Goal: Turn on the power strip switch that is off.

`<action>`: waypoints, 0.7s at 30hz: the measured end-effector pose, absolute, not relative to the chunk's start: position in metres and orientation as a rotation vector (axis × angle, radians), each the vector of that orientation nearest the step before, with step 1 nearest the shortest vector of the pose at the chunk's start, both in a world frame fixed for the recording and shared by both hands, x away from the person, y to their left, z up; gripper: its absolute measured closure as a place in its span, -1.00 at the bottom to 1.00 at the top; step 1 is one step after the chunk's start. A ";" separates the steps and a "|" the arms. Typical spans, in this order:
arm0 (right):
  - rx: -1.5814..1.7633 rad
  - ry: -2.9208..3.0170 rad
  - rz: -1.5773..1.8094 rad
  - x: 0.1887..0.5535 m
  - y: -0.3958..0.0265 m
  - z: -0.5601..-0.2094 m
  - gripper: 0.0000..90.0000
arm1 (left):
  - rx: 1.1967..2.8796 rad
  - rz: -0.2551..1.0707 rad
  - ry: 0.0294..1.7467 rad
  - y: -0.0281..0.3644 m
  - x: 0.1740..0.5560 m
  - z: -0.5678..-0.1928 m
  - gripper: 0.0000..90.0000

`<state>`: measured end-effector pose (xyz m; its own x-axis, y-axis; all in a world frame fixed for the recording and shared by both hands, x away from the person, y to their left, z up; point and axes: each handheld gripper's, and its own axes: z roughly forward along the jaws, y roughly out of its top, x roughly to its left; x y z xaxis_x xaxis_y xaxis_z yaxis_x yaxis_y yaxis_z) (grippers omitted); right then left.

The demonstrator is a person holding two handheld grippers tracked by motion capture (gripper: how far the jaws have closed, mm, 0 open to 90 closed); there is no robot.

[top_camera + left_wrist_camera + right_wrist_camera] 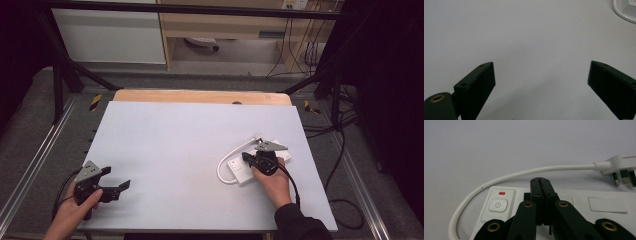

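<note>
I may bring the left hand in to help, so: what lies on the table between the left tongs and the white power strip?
Nothing visible. The left tongs stand open at the table's near left, and only bare surface runs from them to the power strip, where the shut right tongs sit above its top.

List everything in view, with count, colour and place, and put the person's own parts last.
power strip: 1, white, right part of the table, under the right gripper
power button: 1, white, on the strip's end, red light above it
cord: 1, white, looping beside the strip
plug: 1, white, lying on the table
table: 1, pale grey
left gripper: 1, black, open, near left corner
right gripper: 1, black, shut, over the strip
hands: 2, holding the grippers
</note>
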<state>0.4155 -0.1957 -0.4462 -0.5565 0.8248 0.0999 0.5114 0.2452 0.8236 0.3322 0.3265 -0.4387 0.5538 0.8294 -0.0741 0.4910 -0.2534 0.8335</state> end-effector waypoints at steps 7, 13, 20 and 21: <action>1.224 2.171 1.227 0.416 -0.196 -0.446 1.00 | 1.910 0.485 1.070 0.327 0.332 -0.439 -0.83; 1.227 2.171 1.230 0.416 -0.196 -0.446 1.00 | 1.909 0.486 1.071 0.327 0.332 -0.439 -0.83; 1.235 2.168 1.235 0.416 -0.197 -0.446 1.00 | 1.909 0.485 1.071 0.327 0.332 -0.439 -0.83; 1.240 2.167 1.237 0.416 -0.197 -0.446 1.00 | 1.909 0.485 1.071 0.327 0.332 -0.439 -0.83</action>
<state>0.4162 -0.1972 -0.4460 -0.5536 0.8251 0.1125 0.5162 0.2340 0.8239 0.3319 0.3273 -0.4385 0.5541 0.8290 -0.0752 0.4900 -0.2518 0.8346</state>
